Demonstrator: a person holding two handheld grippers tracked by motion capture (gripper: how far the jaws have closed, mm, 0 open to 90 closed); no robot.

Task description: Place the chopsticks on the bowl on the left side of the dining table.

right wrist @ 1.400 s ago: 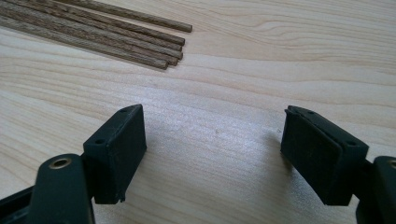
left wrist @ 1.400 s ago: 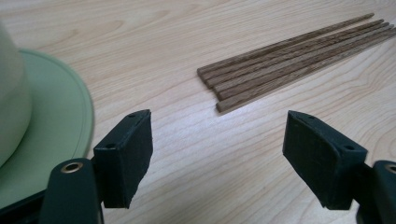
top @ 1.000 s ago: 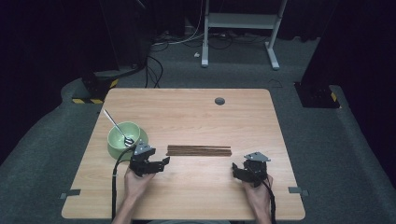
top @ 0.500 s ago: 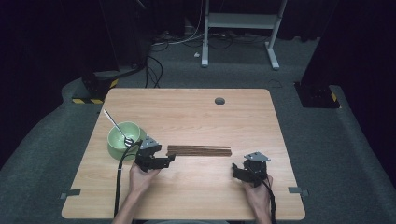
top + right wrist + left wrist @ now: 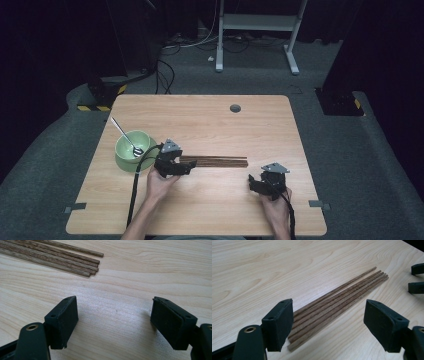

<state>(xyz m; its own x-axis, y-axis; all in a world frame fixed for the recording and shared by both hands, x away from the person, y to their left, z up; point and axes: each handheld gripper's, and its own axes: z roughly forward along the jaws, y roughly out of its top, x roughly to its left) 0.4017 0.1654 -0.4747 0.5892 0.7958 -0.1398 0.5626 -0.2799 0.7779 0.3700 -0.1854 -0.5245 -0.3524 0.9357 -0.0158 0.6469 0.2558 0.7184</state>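
Work in hand: picking up the chopsticks (image 5: 215, 161), judging by where the left gripper (image 5: 186, 167) stands.
Chopsticks: a tight bundle of dark wooden sticks lying flat on the table (image 5: 210, 125), near its middle, running left to right; none lifted.
Left gripper: jaws wide apart, low over the bundle's near end. In the left gripper view the chopsticks (image 5: 337, 305) lie between the jaws but close against the left one (off-centre), with bare wood before the right one.
Right gripper: the right gripper (image 5: 255, 186) rests on the table well apart from the sticks, jaws spread and holding nothing. In the right gripper view the stick tips (image 5: 82, 265) lie ahead and to the left, outside the jaws.
Bowl: a green bowl (image 5: 131, 150) with a spoon (image 5: 126, 136) in it, just left of the left gripper (perhaps where the sticks belong; I cannot tell).
Done so far: the approach only, by my reading.
Left to do: centre the jaws on the bundle, close, lift, carry, set down.
Risk: a loose bundle may fan out or shed a stick when squeezed.
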